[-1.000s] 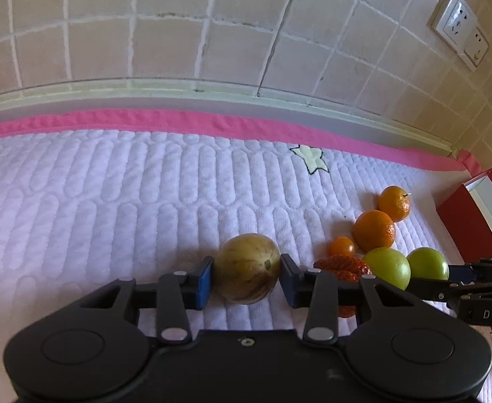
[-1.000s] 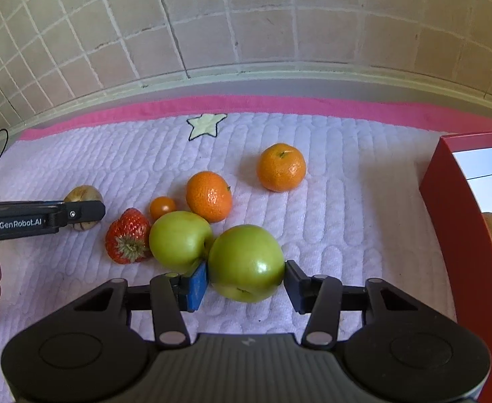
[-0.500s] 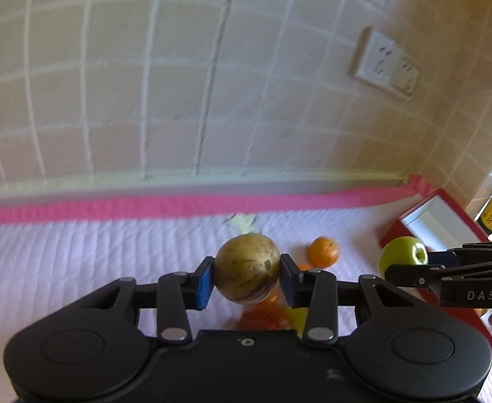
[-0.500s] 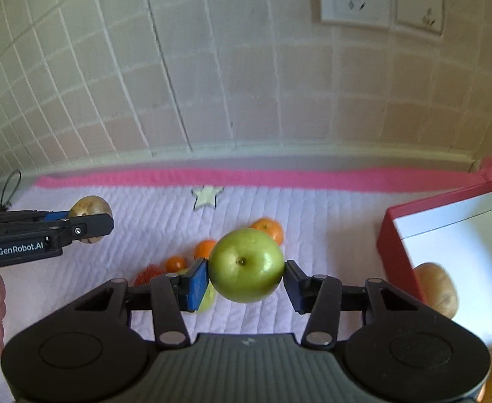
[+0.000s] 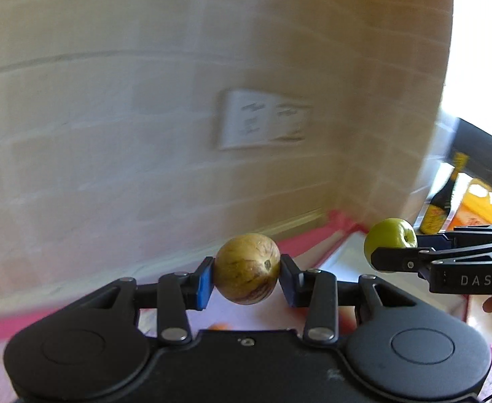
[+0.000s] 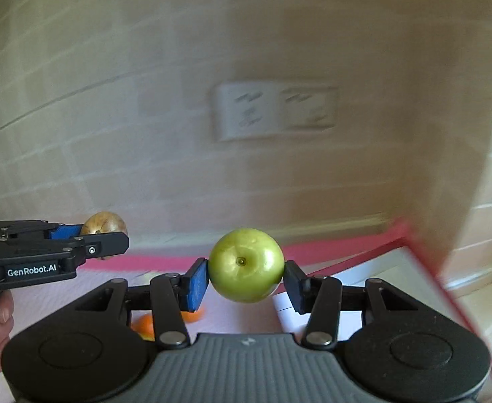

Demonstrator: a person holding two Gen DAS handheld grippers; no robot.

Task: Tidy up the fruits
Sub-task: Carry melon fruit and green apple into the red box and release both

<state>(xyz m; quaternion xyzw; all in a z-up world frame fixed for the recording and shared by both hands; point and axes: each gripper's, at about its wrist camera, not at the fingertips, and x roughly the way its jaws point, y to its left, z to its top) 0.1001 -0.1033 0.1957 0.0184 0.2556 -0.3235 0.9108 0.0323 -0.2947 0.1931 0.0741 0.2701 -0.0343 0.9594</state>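
**Two fruits held up in the air**

The brown-yellow fruit (image 5: 247,268) is round, with dark thin streaks on its skin. It sits between the two pads of the left gripper (image 5: 247,277), its small end spot turned to the camera.

The green apple (image 6: 246,265) is smooth and shiny. It sits between the pads of the right gripper (image 6: 246,280), with its calyx end facing the camera.

Some orange fruits (image 6: 147,325) lie low behind the right gripper, blurred.

"DAS" in white letters on black side of right gripper (image 5: 388,255), seen from left wrist view. "GenRobot.AI" in white on black side of left gripper (image 6: 103,236), seen from right wrist view. Bottle (image 5: 440,201) label yellow, print too blurred to read. Wall socket (image 6: 274,112) markings unreadable.
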